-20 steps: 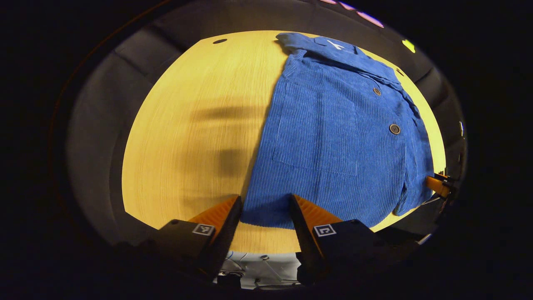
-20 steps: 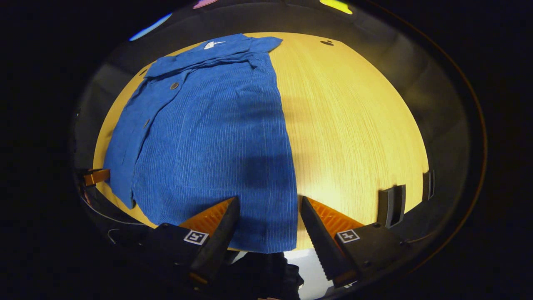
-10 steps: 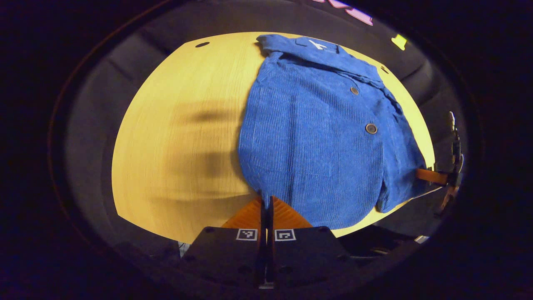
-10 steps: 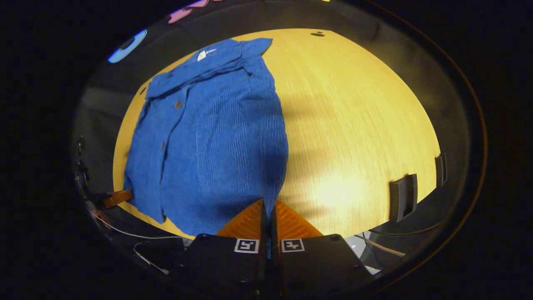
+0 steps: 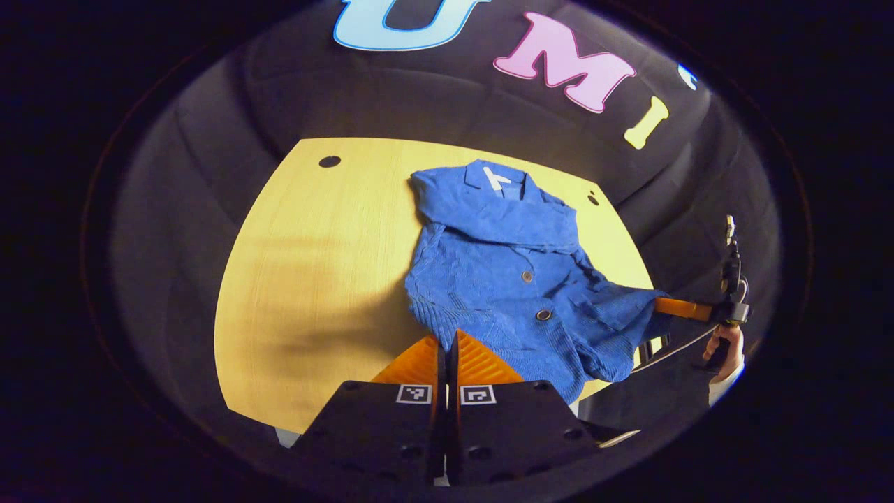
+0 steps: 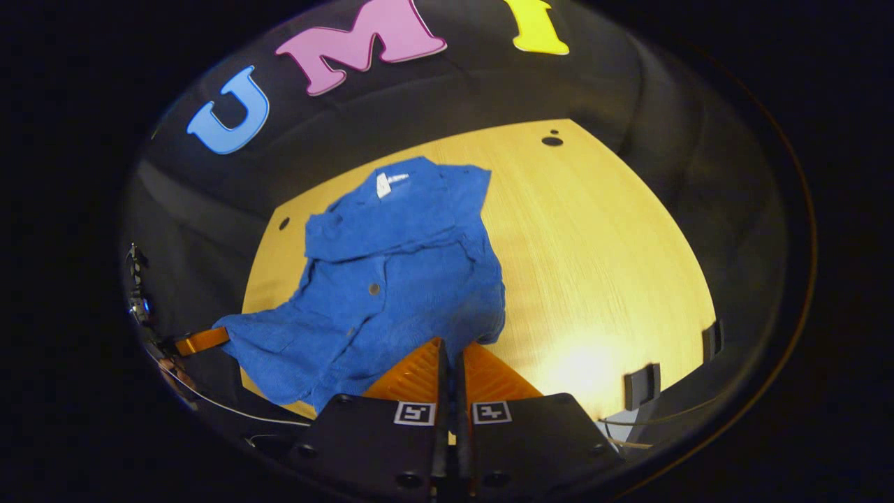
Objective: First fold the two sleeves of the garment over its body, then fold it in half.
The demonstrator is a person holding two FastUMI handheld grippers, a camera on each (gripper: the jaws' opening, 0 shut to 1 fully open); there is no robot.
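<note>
The bench (image 5: pixel 307 265) is a pale, straight-grained wood top with rounded corners and small dark holes near its far edge. On it lies the garment (image 5: pixel 503 279), a blue ribbed corduroy jacket with 2 dark round buttons (image 5: pixel 543 315) showing down its front. Its long axis runs from near to far: the collar (image 6: pixel 391 202) lies flat at the far end, and the hem is raised off the wood at the near end, so the lower half sags and creases. A small white label (image 6: pixel 383 184) sits inside the collar; its writing is too small to read.

In the left gripper view, the left hand-held gripper (image 5: pixel 445 349) has its orange ridged fingers pressed together on the near left corner of the hem. In the right gripper view, the right hand-held gripper (image 6: pixel 450 360) is clamped the same way on the near right corner. A hand (image 5: pixel 726 346) holds the right hand-held gripper at the right edge of the left gripper view.
</note>
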